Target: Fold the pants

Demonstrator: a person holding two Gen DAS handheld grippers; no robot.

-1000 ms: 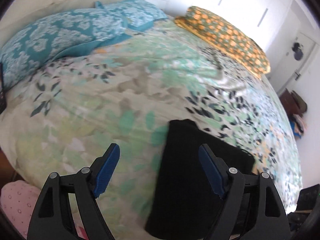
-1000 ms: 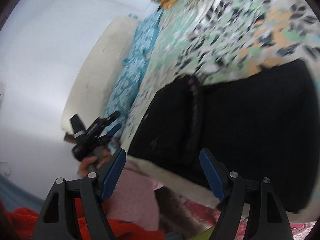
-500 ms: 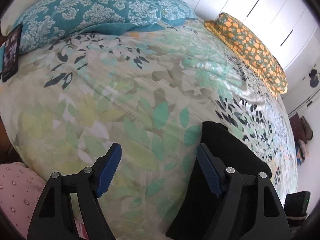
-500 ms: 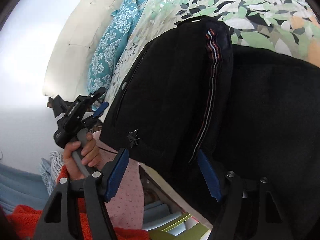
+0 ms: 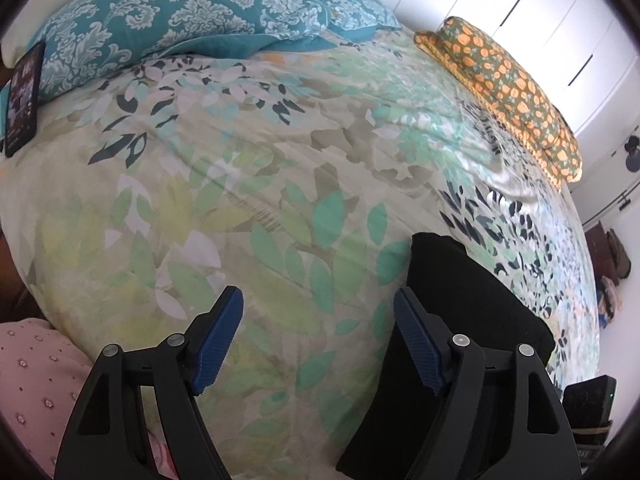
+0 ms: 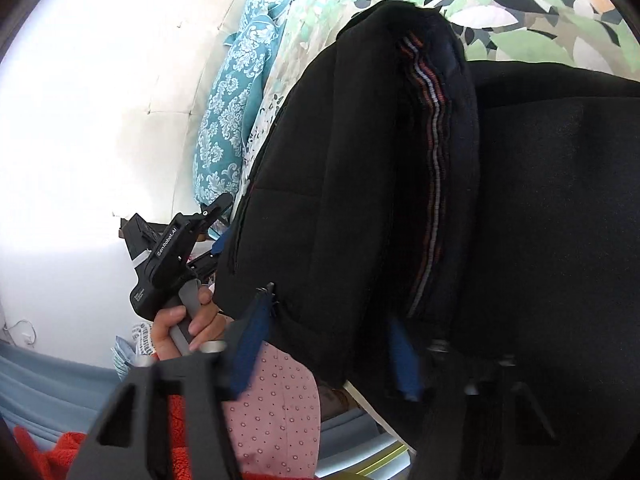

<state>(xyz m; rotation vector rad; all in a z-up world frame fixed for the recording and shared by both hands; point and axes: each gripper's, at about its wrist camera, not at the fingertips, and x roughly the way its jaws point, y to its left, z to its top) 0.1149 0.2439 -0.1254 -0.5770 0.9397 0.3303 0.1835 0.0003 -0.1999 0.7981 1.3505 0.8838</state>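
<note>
Black pants [image 5: 460,300] lie folded on the floral bedspread [image 5: 240,200] near the bed's near edge. In the right wrist view they [image 6: 340,160] fill the frame, and a striped waistband [image 6: 434,160] shows in the fold. My right gripper [image 6: 328,344] is blurred. Its jaws are closing, with the pants' near folded edge between the blue pads and the pads against the cloth. My left gripper [image 5: 318,296] hangs open over the bedspread just left of the pants. Nothing is between its fingers. A hand [image 6: 180,320] holds its handle.
Teal patterned pillows [image 5: 160,20] lie at the head of the bed, with a phone [image 5: 22,96] beside them. An orange-patterned folded cover [image 5: 508,88] sits on the far side. White wardrobe doors [image 5: 540,8] stand behind. Pink dotted cloth [image 6: 272,408] and a red towel [image 6: 60,452] are below the bed edge.
The right gripper moved in onto the pants' near edge, and its fingers drew closer together. The left gripper sank a little over the bedspread and stayed open.
</note>
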